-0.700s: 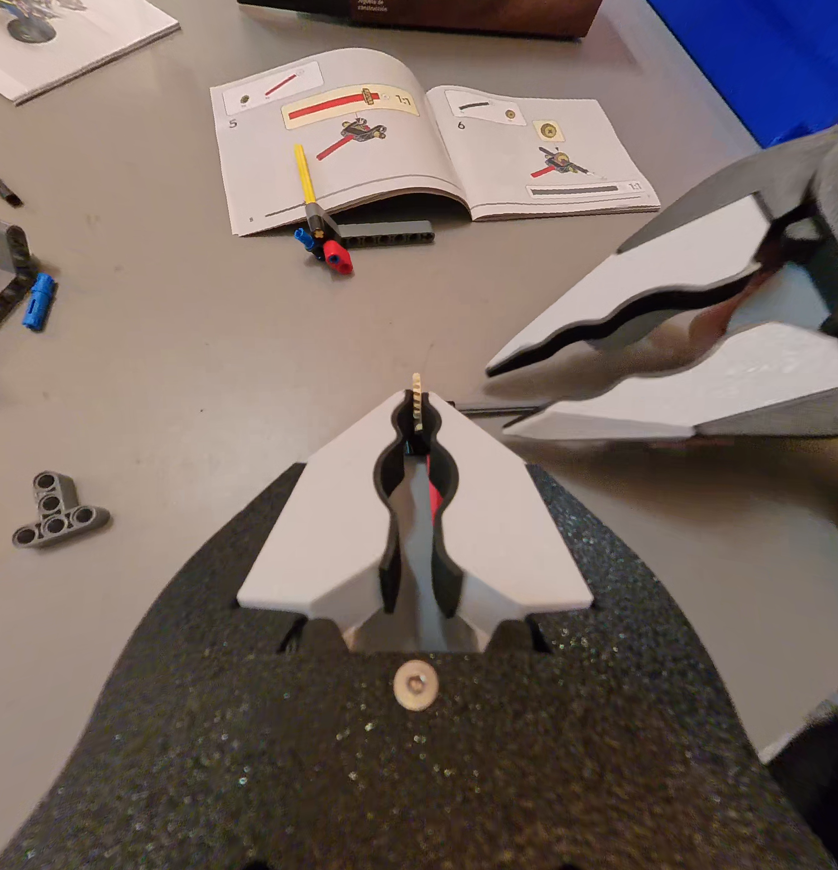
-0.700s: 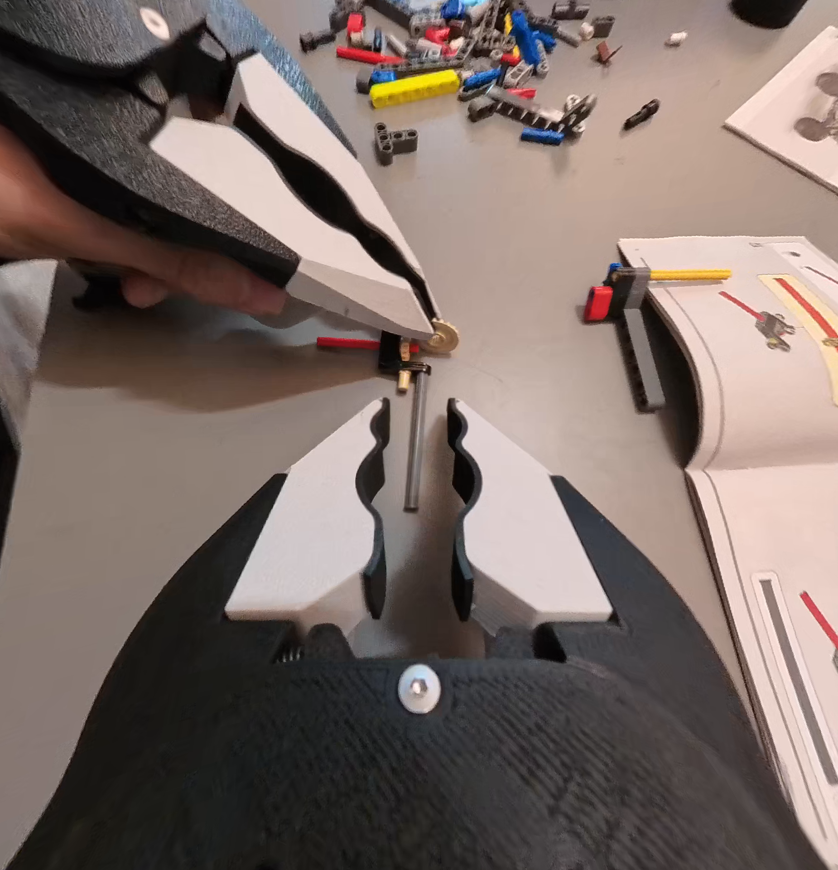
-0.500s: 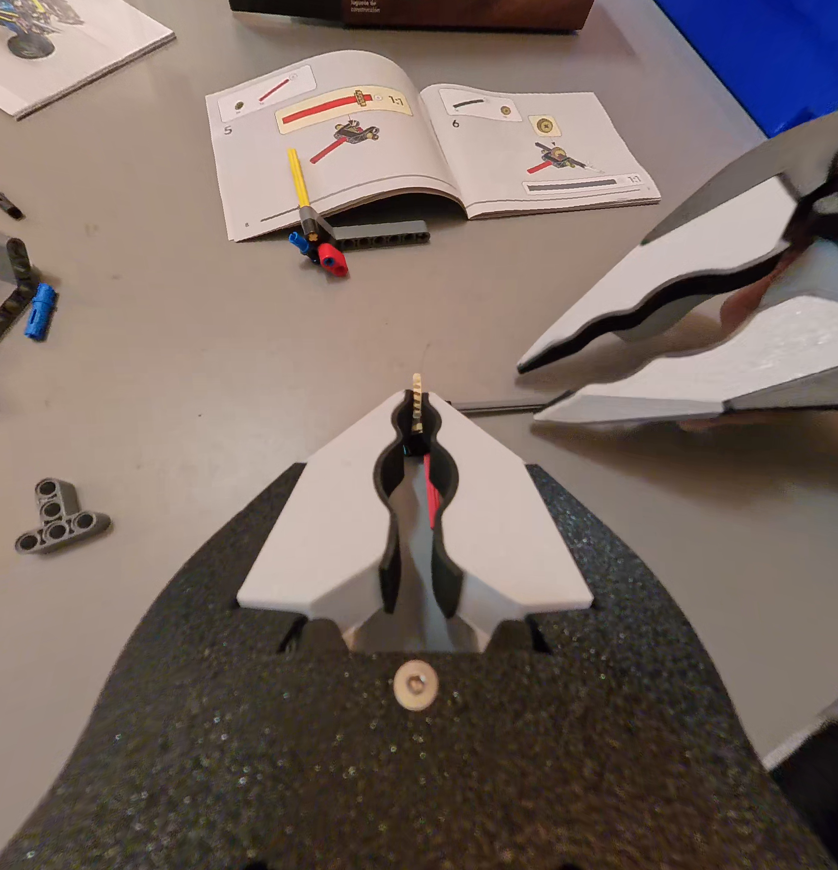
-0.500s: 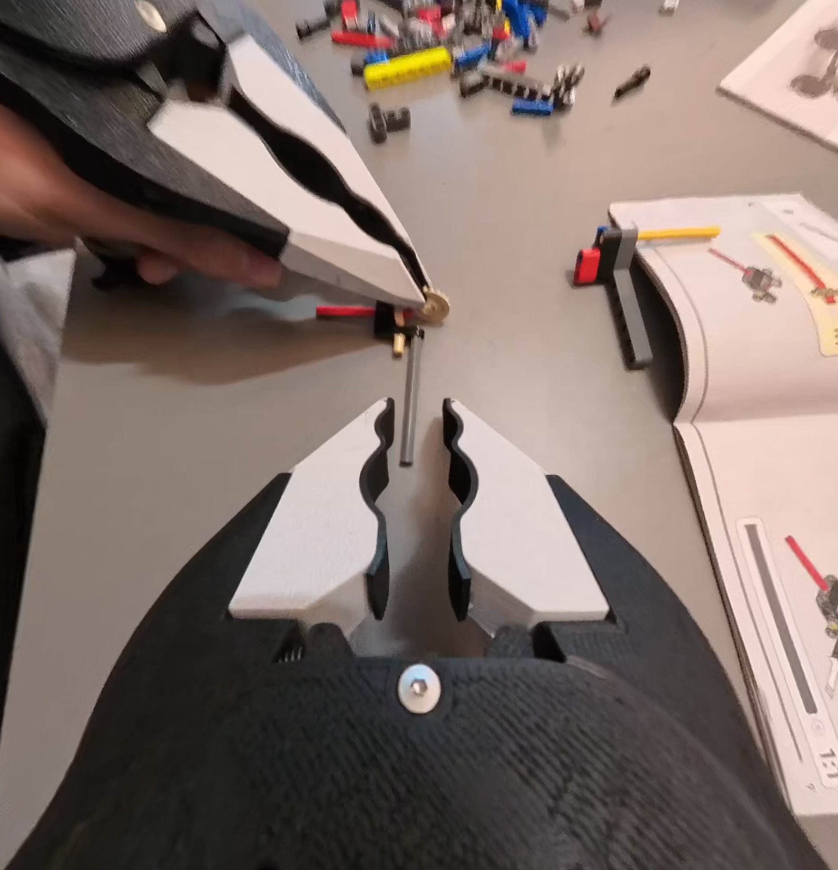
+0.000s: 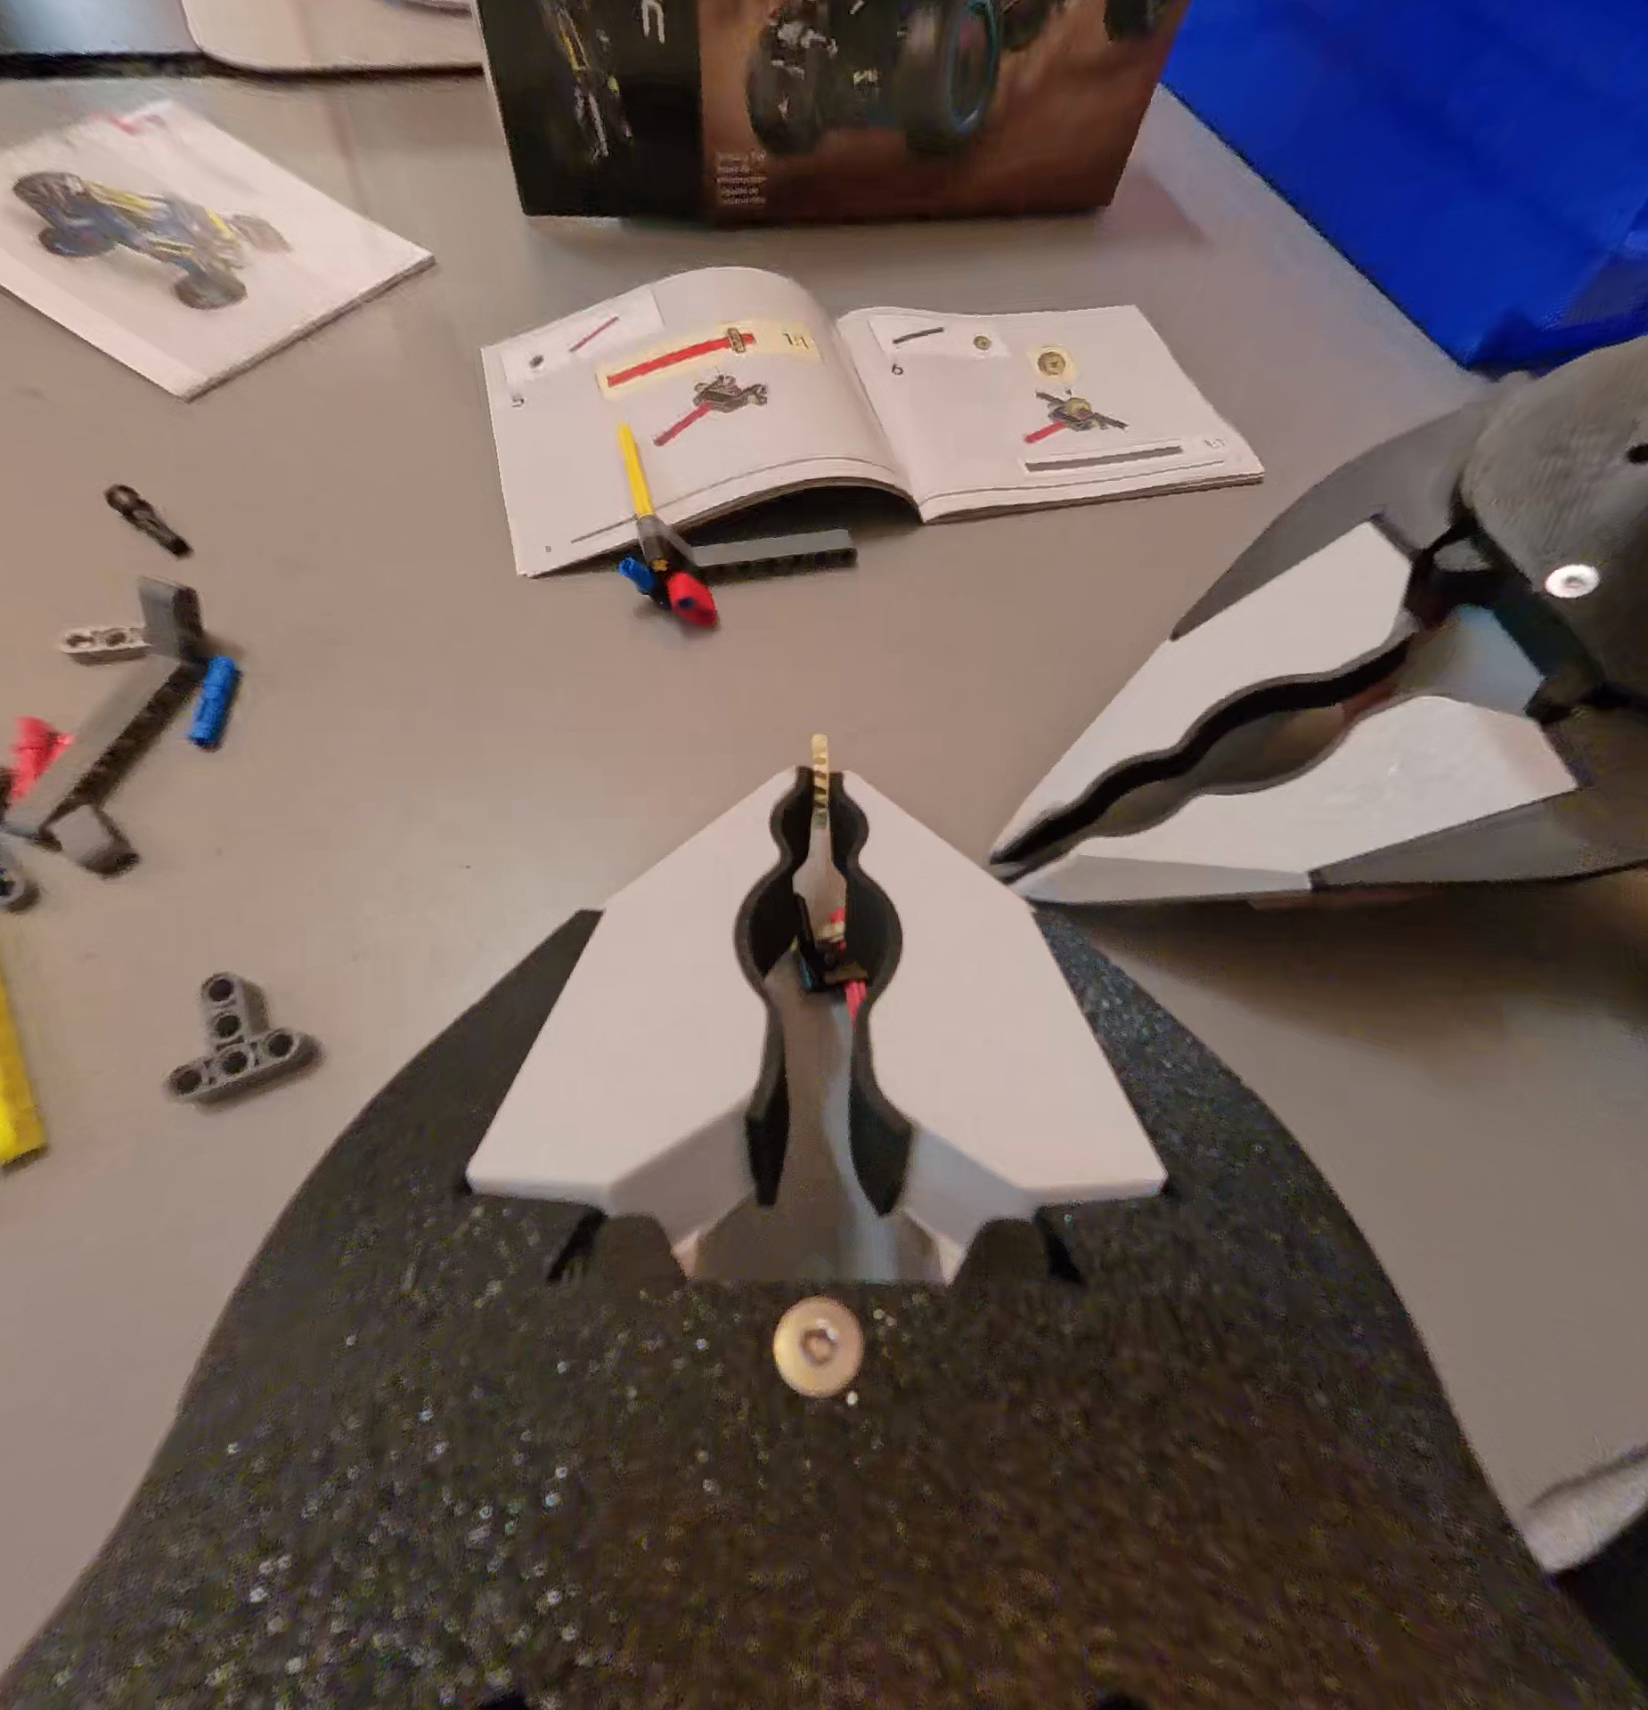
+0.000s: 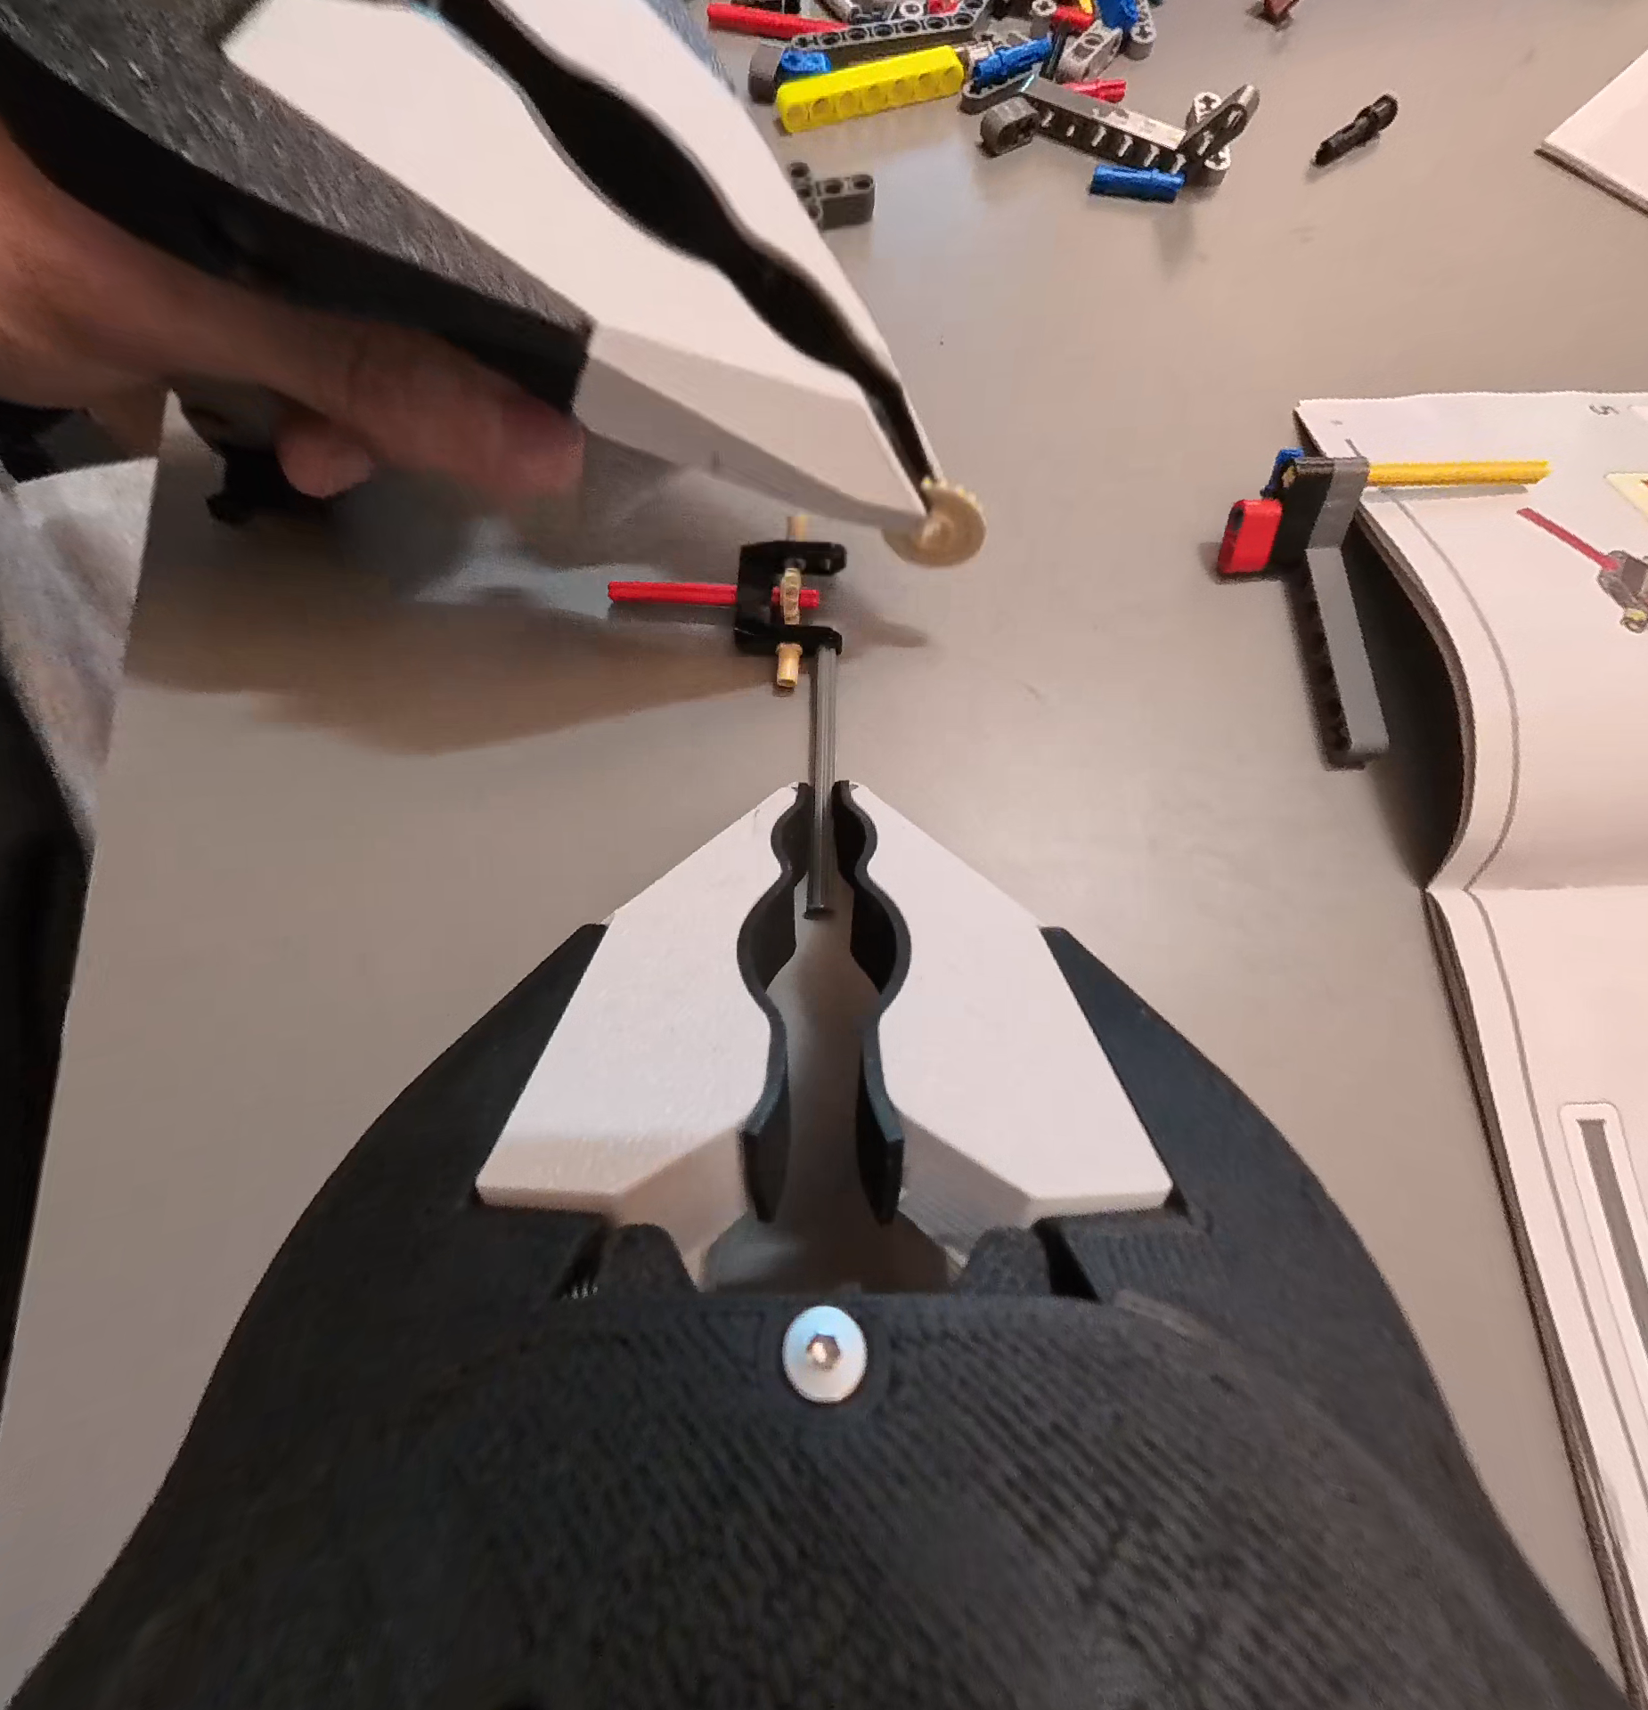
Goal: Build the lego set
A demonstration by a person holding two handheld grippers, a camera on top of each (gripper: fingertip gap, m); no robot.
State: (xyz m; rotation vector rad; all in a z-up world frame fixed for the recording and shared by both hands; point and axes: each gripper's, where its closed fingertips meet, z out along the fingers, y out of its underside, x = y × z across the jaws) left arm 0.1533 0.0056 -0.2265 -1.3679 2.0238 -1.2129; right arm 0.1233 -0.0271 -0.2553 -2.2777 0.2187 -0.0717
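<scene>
Left gripper [image 6: 927, 504], upper left of right wrist view, pinched on tan gear [image 6: 941, 532], raised clear of black frame with red axle [image 6: 755, 597] at frame centre on grey table [image 6: 1079, 648]; right gripper [image 6: 825, 796] closed on dark grey axle [image 6: 822, 740] reaching to that frame. Loose-parts pile [image 6: 987, 74] along top edge, partly cropped; open instruction booklet [image 5: 857, 407], second booklet [image 5: 154, 241] and set box [image 5: 820, 102] in upper half of left wrist view. Box interior not visible; frame mostly hidden between fingers [image 5: 672, 999] in left wrist view.

Both wrist views look closely down across one grey table [image 5: 450, 703], facing crosswise.
</scene>
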